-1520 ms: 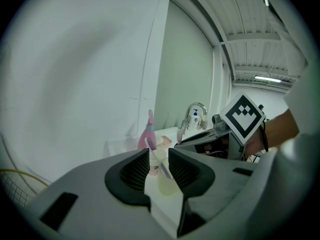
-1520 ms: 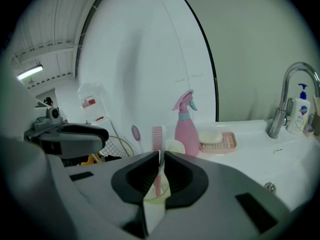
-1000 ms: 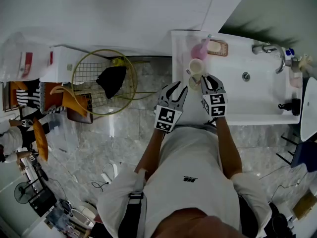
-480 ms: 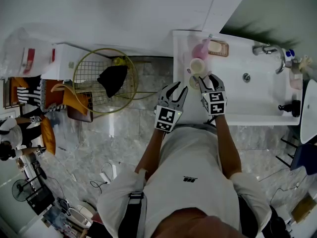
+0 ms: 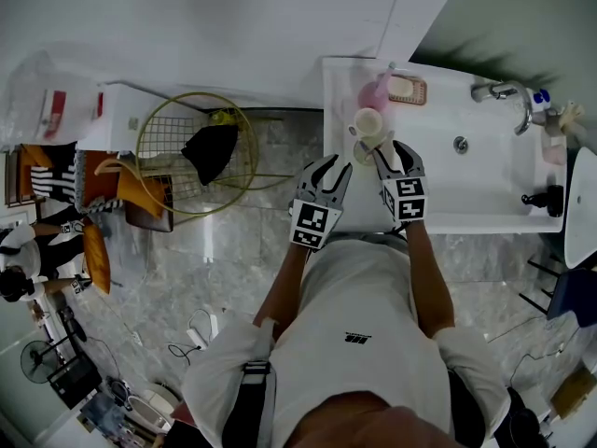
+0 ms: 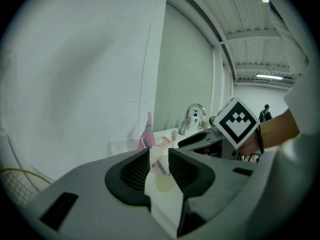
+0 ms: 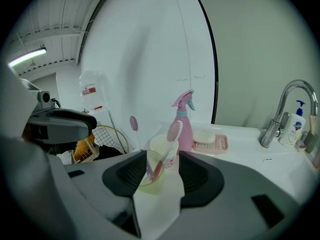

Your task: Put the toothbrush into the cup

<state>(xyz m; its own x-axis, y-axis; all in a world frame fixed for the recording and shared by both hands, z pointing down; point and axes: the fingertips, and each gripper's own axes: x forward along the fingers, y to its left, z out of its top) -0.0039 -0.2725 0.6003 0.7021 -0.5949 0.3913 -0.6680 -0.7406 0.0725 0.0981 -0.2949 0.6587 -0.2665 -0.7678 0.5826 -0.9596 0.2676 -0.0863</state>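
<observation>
A clear yellowish cup (image 7: 149,173) stands on the white sink counter with a pink toothbrush (image 7: 173,131) and a purple toothbrush (image 7: 133,123) leaning in it. My right gripper (image 7: 163,168) sits just in front of the cup. Its jaws are opening, the cup is framed in the gap, and the pads touch nothing. In the head view the right gripper (image 5: 385,150) is at the cup (image 5: 361,151) on the counter's left end. My left gripper (image 5: 331,169) hovers left of the counter, slightly open and empty. The left gripper view shows the cup (image 6: 163,173) beyond its jaws.
A white cup (image 7: 166,149), a pink spray bottle (image 7: 184,118) and a pink soap dish (image 7: 211,142) stand behind the clear cup. A chrome faucet (image 5: 505,92) and the sink basin (image 5: 485,171) lie to the right. A wire basket (image 5: 187,153) sits on the floor at left.
The right gripper's jaws have spread apart at the cup. Both hands have stayed where they were.
</observation>
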